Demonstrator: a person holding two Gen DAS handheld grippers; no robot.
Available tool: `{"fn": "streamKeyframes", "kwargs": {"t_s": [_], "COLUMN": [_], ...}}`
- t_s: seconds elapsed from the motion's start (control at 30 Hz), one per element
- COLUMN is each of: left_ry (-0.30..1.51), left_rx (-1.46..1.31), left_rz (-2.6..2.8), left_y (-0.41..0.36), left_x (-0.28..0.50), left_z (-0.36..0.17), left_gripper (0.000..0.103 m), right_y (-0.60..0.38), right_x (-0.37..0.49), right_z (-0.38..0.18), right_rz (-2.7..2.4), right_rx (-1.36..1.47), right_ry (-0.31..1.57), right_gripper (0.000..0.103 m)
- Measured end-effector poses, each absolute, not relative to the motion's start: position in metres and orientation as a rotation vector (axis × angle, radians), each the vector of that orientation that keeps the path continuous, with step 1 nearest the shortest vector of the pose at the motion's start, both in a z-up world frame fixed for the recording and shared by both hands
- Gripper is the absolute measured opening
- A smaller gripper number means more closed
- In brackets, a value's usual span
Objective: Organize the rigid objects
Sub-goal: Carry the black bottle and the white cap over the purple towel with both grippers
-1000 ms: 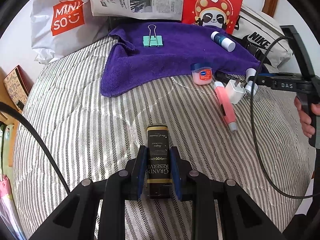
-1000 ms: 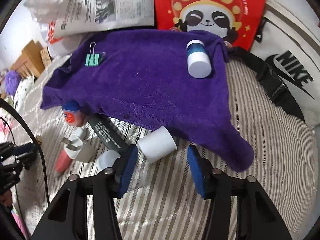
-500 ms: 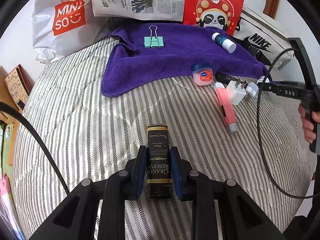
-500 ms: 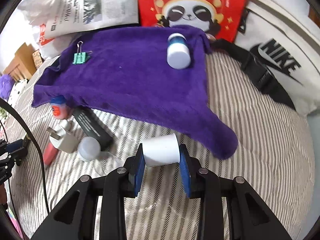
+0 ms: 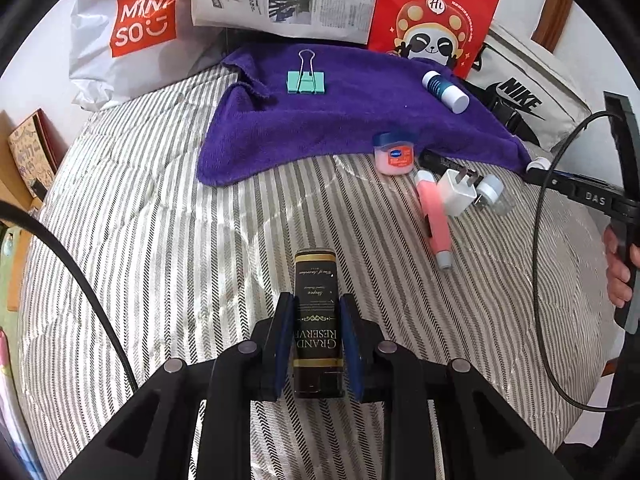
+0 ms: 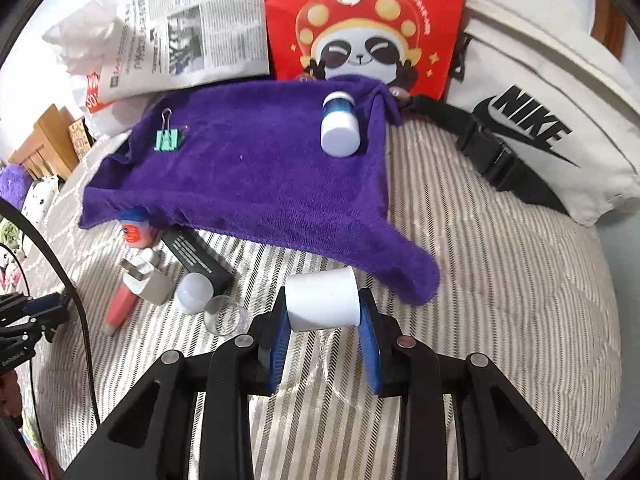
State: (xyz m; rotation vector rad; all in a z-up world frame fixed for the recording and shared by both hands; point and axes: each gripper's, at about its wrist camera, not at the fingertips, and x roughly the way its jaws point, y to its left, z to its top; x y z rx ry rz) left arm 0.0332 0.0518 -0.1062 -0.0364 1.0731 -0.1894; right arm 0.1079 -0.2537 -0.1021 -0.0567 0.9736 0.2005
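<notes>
Gripping a "GRAND RESERVE" bottle [image 5: 316,320], the left gripper [image 5: 316,344]; right gripper [image 6: 324,332] clamps a white-capped bottle [image 6: 322,300]. Behind: MINISO bag [image 5: 132,28], NIKE bag [image 6: 532,120].

I read "GRAND RESERVE" on the black box [image 5: 318,322], "MINISO" on the white bag [image 5: 132,28], "NIKE" on the canvas bag [image 6: 532,120], "DAS" on the right gripper [image 5: 596,199].
</notes>
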Motion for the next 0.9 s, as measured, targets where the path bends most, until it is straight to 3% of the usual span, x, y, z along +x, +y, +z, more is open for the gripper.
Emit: {"fn": "streamKeyframes", "kwargs": {"t_s": [0.9], "left_ry": [0.992], "left_rx": [-0.055], "left_rz": [-0.241], "left_y": [0.048], "left_x": [0.084], "left_z": [-0.061], "left_gripper": [0.022], "right_y": [-0.248], "right_x": [0.118], "right_z": [-0.068], "right_rz": [0.246], "right_rx": [-0.032], "right_ry": [0.91], "right_gripper": [0.032]}}
